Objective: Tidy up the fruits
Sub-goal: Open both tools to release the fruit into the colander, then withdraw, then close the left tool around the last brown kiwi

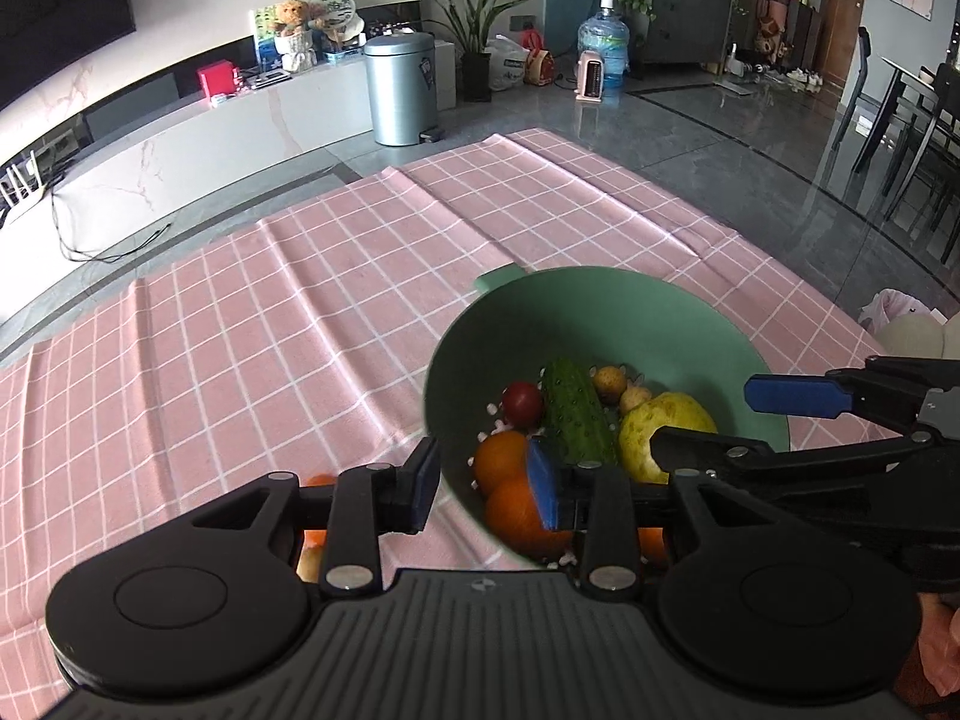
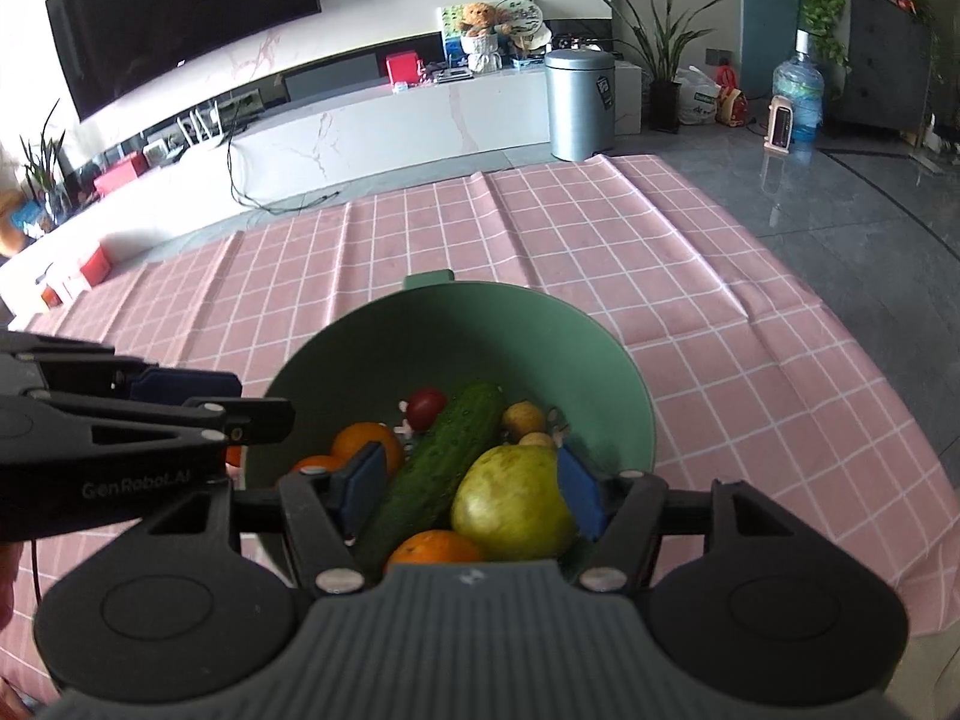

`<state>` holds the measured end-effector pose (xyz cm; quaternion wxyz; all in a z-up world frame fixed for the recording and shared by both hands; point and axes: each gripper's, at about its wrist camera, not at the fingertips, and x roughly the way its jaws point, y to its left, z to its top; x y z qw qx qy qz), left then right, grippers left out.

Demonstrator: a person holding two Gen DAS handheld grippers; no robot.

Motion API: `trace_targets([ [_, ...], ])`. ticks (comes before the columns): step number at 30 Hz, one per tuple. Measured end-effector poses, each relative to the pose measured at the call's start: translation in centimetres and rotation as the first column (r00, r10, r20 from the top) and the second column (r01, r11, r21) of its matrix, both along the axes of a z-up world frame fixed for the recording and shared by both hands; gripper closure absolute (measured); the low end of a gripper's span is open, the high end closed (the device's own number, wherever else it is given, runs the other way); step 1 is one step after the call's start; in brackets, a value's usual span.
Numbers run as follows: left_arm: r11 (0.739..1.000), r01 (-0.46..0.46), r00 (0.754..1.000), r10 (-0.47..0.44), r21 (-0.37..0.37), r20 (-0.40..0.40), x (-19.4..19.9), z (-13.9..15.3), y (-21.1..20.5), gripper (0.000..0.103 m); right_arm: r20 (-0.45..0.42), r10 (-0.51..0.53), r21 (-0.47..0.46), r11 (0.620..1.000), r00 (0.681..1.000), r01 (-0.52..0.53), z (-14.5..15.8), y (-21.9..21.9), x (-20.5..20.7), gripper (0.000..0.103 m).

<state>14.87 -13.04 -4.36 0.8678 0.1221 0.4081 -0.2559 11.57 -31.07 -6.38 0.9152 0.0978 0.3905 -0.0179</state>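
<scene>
A green bowl (image 1: 630, 312) (image 2: 480, 330) sits on the pink checked cloth. It holds a cucumber (image 1: 573, 414) (image 2: 444, 462), a yellow-green pear (image 1: 666, 420) (image 2: 510, 504), oranges (image 1: 501, 456) (image 2: 366, 441), a red tomato (image 1: 522, 402) (image 2: 426, 405) and small potatoes (image 1: 609, 381) (image 2: 523, 417). My left gripper (image 1: 486, 483) is open and straddles the bowl's near left rim. My right gripper (image 2: 465, 489) is open above the bowl, its pads either side of the cucumber and pear. Each gripper shows in the other's view.
Pink checked cloth (image 1: 270, 330) (image 2: 690, 300) covers the surface and extends far and left. More orange fruit (image 1: 315, 540) lies under the left gripper, outside the bowl. A silver bin (image 1: 401, 87), TV cabinet and grey floor lie beyond the cloth edge.
</scene>
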Motion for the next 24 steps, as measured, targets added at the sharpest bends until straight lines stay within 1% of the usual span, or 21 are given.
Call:
trace_targets([
  [5,0.999,-0.034,0.999,0.034,-0.001,0.002,-1.2,0.7,2.1,0.062,0.014,-0.028,0.040,0.999,0.999,0.028,0.4,1.3,-1.4,0.040],
  [9,0.998,-0.054,0.998,0.054,0.020,0.014,-2.1,0.9,3.8,0.062,0.027,-0.019,0.059,0.998,0.999,0.017,0.7,3.1,-2.2,0.039],
  [15,0.996,-0.086,0.996,0.086,0.028,0.001,-3.0,0.3,6.5,0.061,0.049,0.068,0.041,0.997,0.996,-0.070,0.8,6.9,-3.3,0.039],
  [20,0.993,-0.116,0.993,0.116,0.014,-0.019,-3.4,-0.5,9.0,0.061,0.045,0.131,0.014,0.991,0.990,-0.131,0.3,9.4,-3.7,0.040],
  [23,0.992,-0.128,0.991,0.127,-0.001,-0.031,-3.5,-1.0,10.1,0.061,0.041,0.151,0.005,0.988,0.988,-0.152,0.0,10.3,-3.5,0.043],
  [24,0.991,-0.133,0.991,0.132,-0.008,-0.036,-3.5,-1.1,10.5,0.061,0.040,0.158,0.000,0.987,0.987,-0.159,-0.1,10.5,-3.4,0.047],
])
